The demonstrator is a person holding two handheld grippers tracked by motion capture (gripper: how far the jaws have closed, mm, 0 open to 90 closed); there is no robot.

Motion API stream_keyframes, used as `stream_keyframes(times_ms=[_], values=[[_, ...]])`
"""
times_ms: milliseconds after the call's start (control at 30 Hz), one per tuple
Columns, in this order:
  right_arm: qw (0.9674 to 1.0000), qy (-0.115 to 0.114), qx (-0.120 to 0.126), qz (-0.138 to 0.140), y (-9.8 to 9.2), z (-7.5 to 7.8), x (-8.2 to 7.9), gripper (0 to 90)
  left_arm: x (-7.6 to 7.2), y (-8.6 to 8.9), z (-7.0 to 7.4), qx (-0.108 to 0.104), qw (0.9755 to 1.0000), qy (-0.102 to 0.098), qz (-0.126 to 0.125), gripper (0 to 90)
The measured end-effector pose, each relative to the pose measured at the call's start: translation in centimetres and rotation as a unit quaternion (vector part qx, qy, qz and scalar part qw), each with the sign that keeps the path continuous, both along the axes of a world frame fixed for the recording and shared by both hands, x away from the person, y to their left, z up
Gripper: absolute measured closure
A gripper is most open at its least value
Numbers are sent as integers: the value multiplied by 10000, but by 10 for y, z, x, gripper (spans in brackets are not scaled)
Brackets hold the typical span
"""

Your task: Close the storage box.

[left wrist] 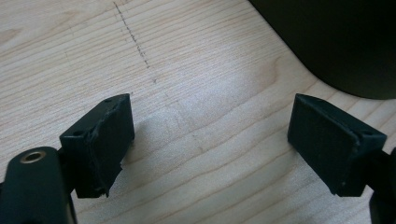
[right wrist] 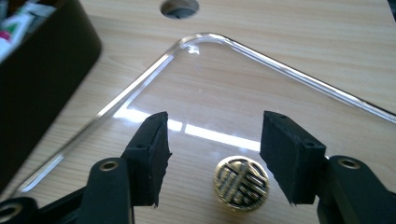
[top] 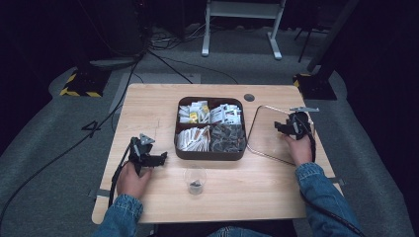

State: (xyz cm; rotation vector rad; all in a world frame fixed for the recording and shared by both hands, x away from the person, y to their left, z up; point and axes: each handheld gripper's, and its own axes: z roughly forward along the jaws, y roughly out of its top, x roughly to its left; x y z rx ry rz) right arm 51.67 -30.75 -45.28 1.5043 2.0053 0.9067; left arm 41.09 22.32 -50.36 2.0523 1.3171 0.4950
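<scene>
Brass knob (right wrist: 241, 182) sits low between the jaws of my right tool (right wrist: 212, 154), a little nearer the right-hand jaw, with bare space on either side of it; neither pad presses on it. It is a round, gold-coloured piece with a cut-out pattern, fixed on the clear lid (right wrist: 261, 93) that lies flat on the counter (top: 148, 106). My right tool stands wide open and has hold of nothing. In the high view the lid (top: 269, 131) lies just to the right of the dark divided box (top: 210, 154) of packets, and my right tool (top: 286, 127) hangs over the lid's right part. My left tool (left wrist: 210, 140) is also wide open and empty, its jaws over bare wood near the box's corner (left wrist: 336, 42); from above it (top: 159, 159) is just left of the box. Near my edge of the counter stands a small clear cup (top: 195, 178) with something dark inside
</scene>
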Motion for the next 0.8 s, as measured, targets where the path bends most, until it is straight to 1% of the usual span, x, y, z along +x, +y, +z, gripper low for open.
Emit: stream_keyframes(times_ms=[33, 67, 100, 133, 200, 267, 333, 400, 500, 633, 700, 733, 800], values=[[9999, 81, -35, -78, -4, -5, 1, 418, 0, 0, 0, 1, 10000, 0, -1, 151], [9999, 81, -35, -78, -4, -5, 1, 418, 0, 0, 0, -1, 10000, 0, -1, 151], [9998, 155, -45, -140, -7, -10, 1, 418, 0, 0, 0, -1, 10000, -1, 0, 151], [9997, 180, -43, -170, -9, -11, 1, 417, 0, 0, 0, 0, 10000, 0, -1, 151], [9996, 212, -34, -177, -10, -13, 1, 417, 0, 0, 0, 5, 10000, -8, 0, 151], [9993, 298, -9, -214, -13, -18, 2, 416, 0, 0, 0, -1, 10000, 0, 0, 151], [9993, 320, -2, -213, -13, -18, 2, 416, 0, 0, 0, 0, 10000, 0, -1, 151], [9990, 389, 21, -206, -14, -20, 2, 416, 0, 0, 0, -1, 10000, -1, 0, 151], [9988, 450, -6, -202, -14, -23, 2, 417, 0, 0, 0, -1, 10000, -1, 0, 151], [9979, 607, -23, -212, -15, -27, 3, 426, 0, 0, 0, -2, 10000, -1, 1, 151], [9978, 636, -10, -203, -15, -28, 3, 427, 0, 0, 0, 0, 10000, -1, -1, 151], [9975, 691, -7, -158, -15, -29, 4, 430, 0, 0, 0, -2, 10000, 0, 1, 151], [9974, 709, -19, -153, -14, -29, 4, 431, 0, 0, 0, 0, 10000, 0, 0, 151]])
